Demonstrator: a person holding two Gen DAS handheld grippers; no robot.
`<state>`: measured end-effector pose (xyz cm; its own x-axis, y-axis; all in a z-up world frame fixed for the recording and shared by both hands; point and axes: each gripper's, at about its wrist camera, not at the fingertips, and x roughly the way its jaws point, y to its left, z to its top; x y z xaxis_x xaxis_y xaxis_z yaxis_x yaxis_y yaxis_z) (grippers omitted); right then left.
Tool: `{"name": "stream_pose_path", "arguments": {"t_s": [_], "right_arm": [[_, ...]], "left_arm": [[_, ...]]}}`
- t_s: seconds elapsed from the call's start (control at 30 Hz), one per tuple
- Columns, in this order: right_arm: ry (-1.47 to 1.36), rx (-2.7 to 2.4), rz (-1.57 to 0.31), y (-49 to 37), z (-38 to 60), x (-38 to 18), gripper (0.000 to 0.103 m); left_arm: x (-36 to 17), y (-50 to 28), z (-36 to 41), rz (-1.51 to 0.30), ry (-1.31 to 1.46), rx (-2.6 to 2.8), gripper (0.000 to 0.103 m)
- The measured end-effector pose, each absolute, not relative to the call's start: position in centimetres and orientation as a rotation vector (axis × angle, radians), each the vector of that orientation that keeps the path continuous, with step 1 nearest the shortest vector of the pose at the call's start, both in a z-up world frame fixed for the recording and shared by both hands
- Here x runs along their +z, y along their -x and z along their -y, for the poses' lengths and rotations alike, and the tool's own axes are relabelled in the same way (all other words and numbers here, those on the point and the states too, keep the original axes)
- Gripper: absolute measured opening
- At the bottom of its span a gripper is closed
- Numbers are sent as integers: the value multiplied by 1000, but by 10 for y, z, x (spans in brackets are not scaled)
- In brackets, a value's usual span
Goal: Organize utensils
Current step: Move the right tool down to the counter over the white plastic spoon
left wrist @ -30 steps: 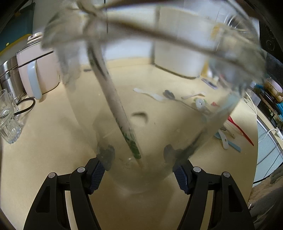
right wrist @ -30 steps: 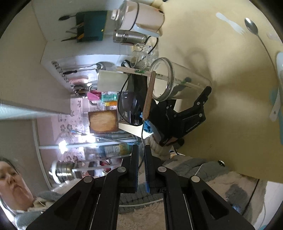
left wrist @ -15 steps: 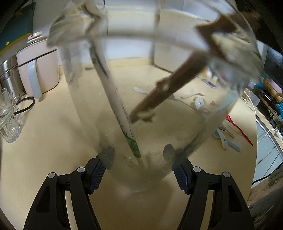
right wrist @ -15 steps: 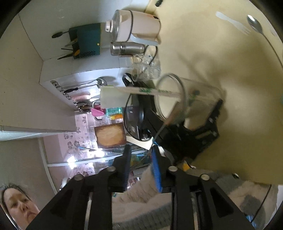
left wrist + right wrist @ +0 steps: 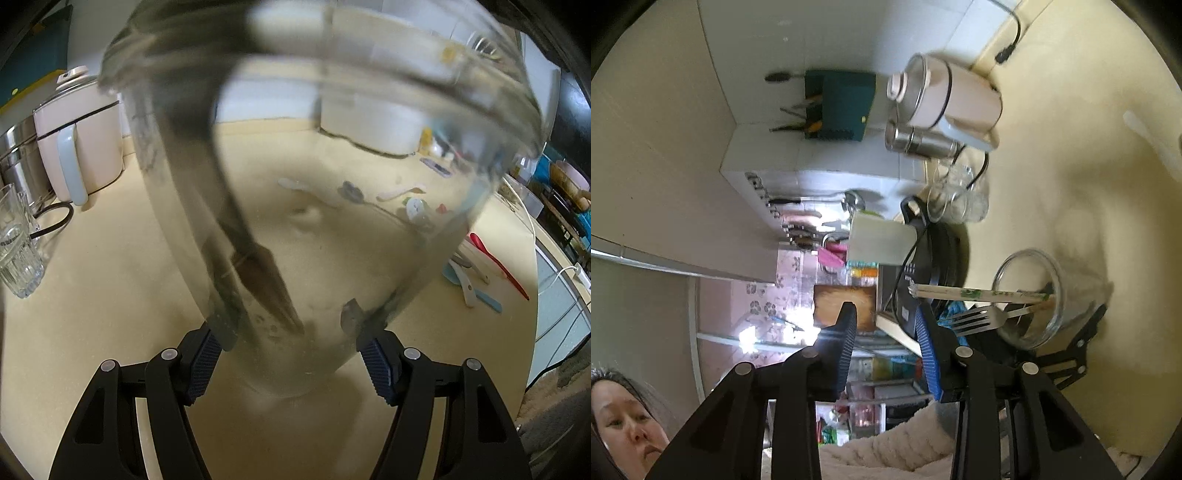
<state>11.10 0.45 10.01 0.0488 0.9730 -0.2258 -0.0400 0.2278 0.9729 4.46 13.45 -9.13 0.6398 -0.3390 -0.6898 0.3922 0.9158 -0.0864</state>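
My left gripper (image 5: 291, 358) is shut on a clear glass jar (image 5: 332, 184) and holds it above the beige counter (image 5: 103, 280). The jar (image 5: 1030, 299) holds a pair of pale chopsticks (image 5: 964, 292) and a metal fork (image 5: 979, 318) with a brown wooden handle (image 5: 266, 277), their upper ends sticking out of the mouth. My right gripper (image 5: 886, 354) is open and empty, a little way from the jar's mouth. Several loose utensils lie on the counter: a white fork (image 5: 291, 183), a metal spoon (image 5: 351, 192), a blue spatula (image 5: 476, 291) and a red one (image 5: 498, 262).
A pink kettle (image 5: 77, 144) and a steel pot (image 5: 18, 162) stand at the back left, with a ribbed drinking glass (image 5: 18, 251) in front. A white container (image 5: 373, 125) stands at the back. The counter's edge runs along the right.
My right gripper has opened and let go of the fork, which slid down into the jar beside the chopsticks. The gripper has drawn back from the jar's mouth.
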Motion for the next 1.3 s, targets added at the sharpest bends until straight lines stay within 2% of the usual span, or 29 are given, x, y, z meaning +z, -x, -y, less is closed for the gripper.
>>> {"name": "stream_pose_path", "arguments": {"t_s": [0.17, 0.4, 0.47, 0.67, 1.0, 1.3], "right_arm": [[-953, 922, -1176, -112, 31, 104, 37], [-462, 362, -1053, -115, 111, 121, 37], [-408, 238, -1042, -116, 132, 116, 37], [-531, 88, -1093, -115, 192, 73, 37], [-396, 122, -1253, -106, 171, 0, 37], [-687, -95, -1255, -119, 236, -34, 37]], "left_arm": [[-91, -44, -130, -772, -79, -415, 73], [-94, -43, -124, -779, -81, -412, 73], [-95, -43, -122, -780, -84, -410, 73], [-96, -44, -120, -781, -87, -409, 73], [-96, -44, -123, -783, -85, -409, 73], [-97, -46, -126, -789, -76, -413, 73]]}}
